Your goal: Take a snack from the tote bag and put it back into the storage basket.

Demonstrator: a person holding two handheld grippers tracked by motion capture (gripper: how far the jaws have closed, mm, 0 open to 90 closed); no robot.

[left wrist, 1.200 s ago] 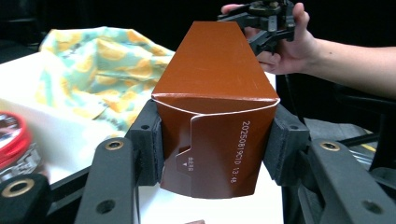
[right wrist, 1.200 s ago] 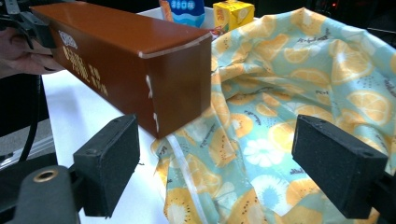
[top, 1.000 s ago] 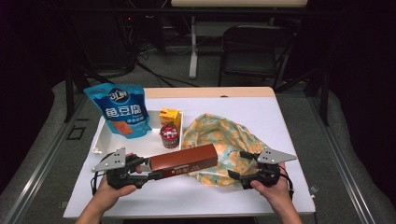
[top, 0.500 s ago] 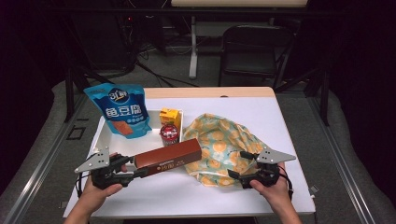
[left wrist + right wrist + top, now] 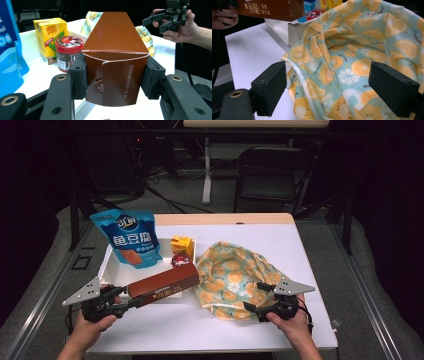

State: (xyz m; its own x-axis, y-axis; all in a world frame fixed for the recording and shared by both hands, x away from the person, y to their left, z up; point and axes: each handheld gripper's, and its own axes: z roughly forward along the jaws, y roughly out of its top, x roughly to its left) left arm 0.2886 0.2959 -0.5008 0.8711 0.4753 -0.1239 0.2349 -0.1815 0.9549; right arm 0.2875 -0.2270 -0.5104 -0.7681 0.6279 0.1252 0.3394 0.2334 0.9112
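Note:
A long brown carton [image 5: 162,285] is held off the table, slanting over the front edge of the white tray [image 5: 107,270]. My left gripper [image 5: 120,297] is shut on its near end. In the left gripper view both pads press the sides of the carton [image 5: 113,55], with my left gripper [image 5: 113,80] around it. An orange-print cloth bag [image 5: 232,275] lies crumpled at centre right. My right gripper [image 5: 254,296] stands open at its near right edge. In the right gripper view the cloth bag [image 5: 352,50] lies between the wide jaws of my right gripper [image 5: 334,82], and neither pad presses it.
In the tray a blue snack pouch [image 5: 131,240] leans at the back left. A yellow juice carton [image 5: 182,245] and a red-lidded jar [image 5: 179,260] stand at its right end. A black chair [image 5: 270,170] stands beyond the table's far edge.
My left gripper has carried the brown carton leftward, off the cloth bag and over the tray's front. The right hand has kept still.

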